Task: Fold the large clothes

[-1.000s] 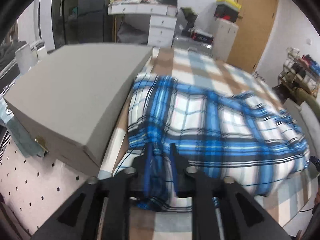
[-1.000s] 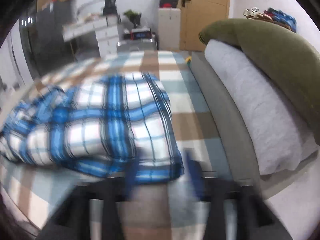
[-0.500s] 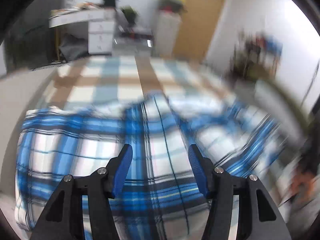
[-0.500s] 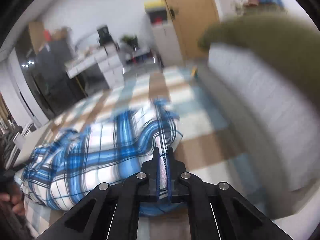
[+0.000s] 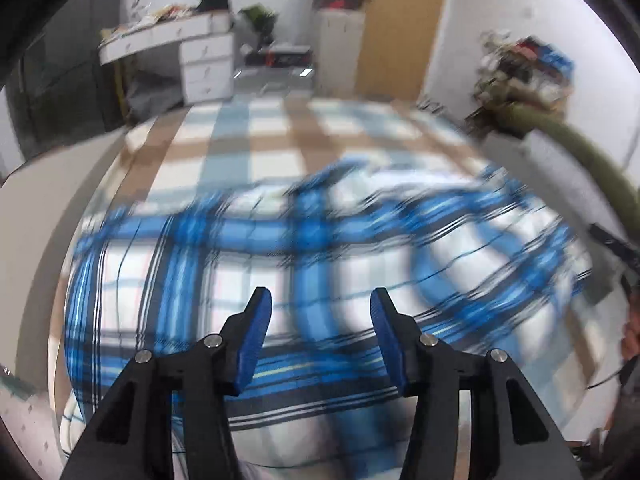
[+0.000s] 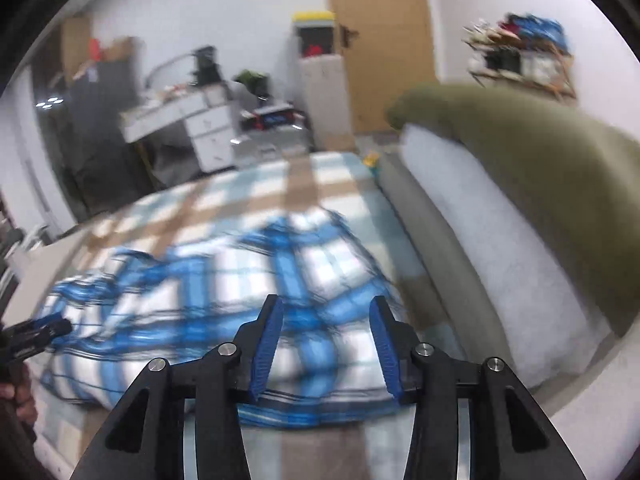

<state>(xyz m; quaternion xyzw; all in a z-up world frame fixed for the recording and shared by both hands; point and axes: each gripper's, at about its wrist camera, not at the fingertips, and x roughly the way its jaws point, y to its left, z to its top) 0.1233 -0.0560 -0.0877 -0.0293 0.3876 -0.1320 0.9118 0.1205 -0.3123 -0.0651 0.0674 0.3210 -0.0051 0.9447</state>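
Note:
A blue and white plaid garment (image 5: 248, 280) lies folded in a wide bundle across the checked bedcover (image 5: 248, 152). My left gripper (image 5: 321, 296) hovers over the garment's near half. Its jaws are closing, and nothing sits between the blue pads (image 5: 256, 332). In the right wrist view the same garment (image 6: 224, 280) fills the lower left, blurred by motion. My right gripper (image 6: 326, 302) hangs above the garment's right near corner. Its jaws are opening and no cloth is pinched between them. The left gripper's tip (image 6: 36, 334) shows at the left edge of this view.
A large grey box (image 5: 36, 200) borders the bed on the left. A grey padded cushion (image 6: 480, 240) and an olive pillow (image 6: 520, 168) run along the right side. White drawers (image 5: 204, 64) and a wooden door (image 6: 384, 40) stand beyond the bed's far end.
The left gripper let go of the garment's near left edge, swung right over the cloth and opened. The right gripper pinched the garment's right edge, then released it and rose a little.

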